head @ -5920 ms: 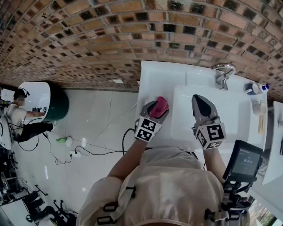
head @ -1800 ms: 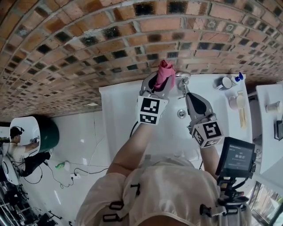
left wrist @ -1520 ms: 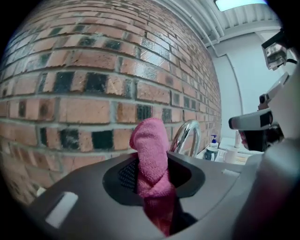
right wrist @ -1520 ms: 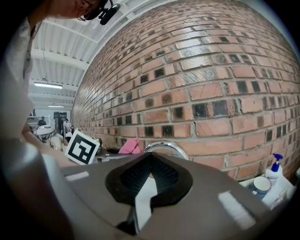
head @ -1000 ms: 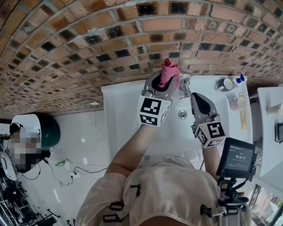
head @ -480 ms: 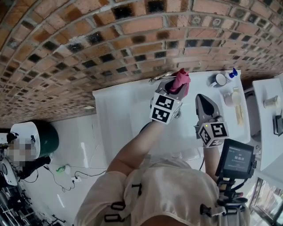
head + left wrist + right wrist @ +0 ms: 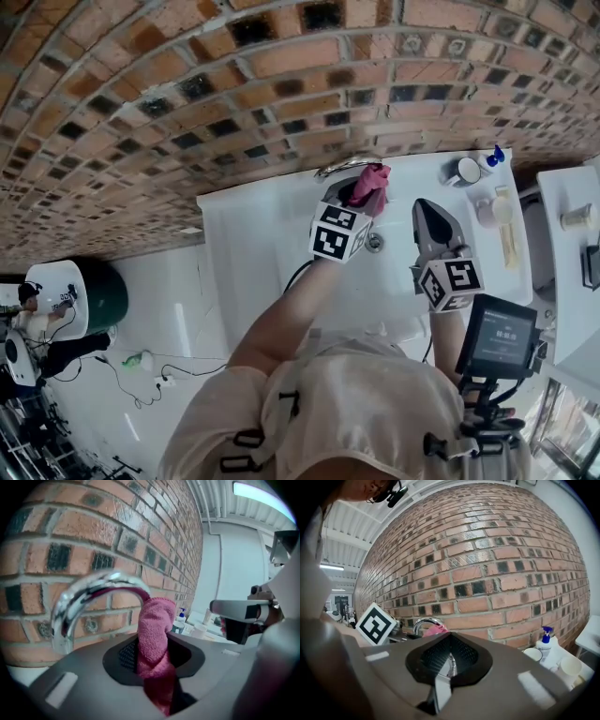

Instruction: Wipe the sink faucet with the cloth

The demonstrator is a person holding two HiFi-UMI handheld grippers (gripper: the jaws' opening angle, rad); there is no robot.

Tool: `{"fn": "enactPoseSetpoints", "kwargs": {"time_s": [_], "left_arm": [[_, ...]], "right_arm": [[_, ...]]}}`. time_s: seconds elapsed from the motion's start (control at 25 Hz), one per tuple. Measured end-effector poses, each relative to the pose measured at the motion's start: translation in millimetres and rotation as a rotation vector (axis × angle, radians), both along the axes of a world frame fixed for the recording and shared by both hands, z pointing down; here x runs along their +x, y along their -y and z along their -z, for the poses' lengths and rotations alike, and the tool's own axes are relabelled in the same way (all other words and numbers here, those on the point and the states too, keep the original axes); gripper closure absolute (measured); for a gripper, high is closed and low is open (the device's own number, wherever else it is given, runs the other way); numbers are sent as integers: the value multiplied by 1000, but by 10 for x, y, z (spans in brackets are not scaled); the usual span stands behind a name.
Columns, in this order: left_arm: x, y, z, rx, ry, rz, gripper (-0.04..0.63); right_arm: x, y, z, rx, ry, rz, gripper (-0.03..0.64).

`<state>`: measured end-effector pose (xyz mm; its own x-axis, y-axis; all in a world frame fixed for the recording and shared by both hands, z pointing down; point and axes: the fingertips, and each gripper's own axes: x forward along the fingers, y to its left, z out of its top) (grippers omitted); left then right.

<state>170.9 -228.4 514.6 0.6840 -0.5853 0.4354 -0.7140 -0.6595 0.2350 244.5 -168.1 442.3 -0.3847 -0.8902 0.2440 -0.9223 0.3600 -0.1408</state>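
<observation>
My left gripper is shut on a twisted pink cloth, which stands up from between its jaws. In the left gripper view the cloth rises in front of the curved chrome faucet, and its top touches the end of the spout. The head view shows the faucet just left of the cloth, at the back of the white sink. To the right, my right gripper hovers over the basin, shut and holding nothing. From its own view I see the faucet and the cloth beyond its jaws.
A brick wall stands right behind the faucet. A blue-capped pump bottle and two cups sit on the counter to the right. The sink drain is below the left gripper. A device with a screen hangs at my right side.
My left gripper has come down with the cloth from above the spout to beside its end. The right gripper has shifted only a little.
</observation>
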Motion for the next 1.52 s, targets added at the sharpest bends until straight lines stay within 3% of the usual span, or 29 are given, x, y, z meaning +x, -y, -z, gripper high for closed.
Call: {"fn": "enactPoseSetpoints", "kwargs": {"time_s": [0.2,0.32,0.68,0.96,1.12,1.28,1.52], "left_arm": [[-171,-36,787,142,-147,77,479],[-330,12,883,156,-162,116,479],[76,95,332,58,-88,16,480],[85,173,-279,-60,-13,19,480],[110,125,-353,-82,-15,19,480],[134,-6,24,-27,-97,5,479],[-58,-345,811,128,-213,6,479]], "right_arm": [[-40,5,71,14,5,6,626],[-90,-32,50,9,2,18,626],[-54,-66,-17,-16,-9,5,626],[163,-41,-151,-43,-15,-36,626],[145,1,-163,-36,-15,-36,626],[4,34,-82,-18,-9,-7,626],[-205,-82,82,2,-23,31,626]]}}
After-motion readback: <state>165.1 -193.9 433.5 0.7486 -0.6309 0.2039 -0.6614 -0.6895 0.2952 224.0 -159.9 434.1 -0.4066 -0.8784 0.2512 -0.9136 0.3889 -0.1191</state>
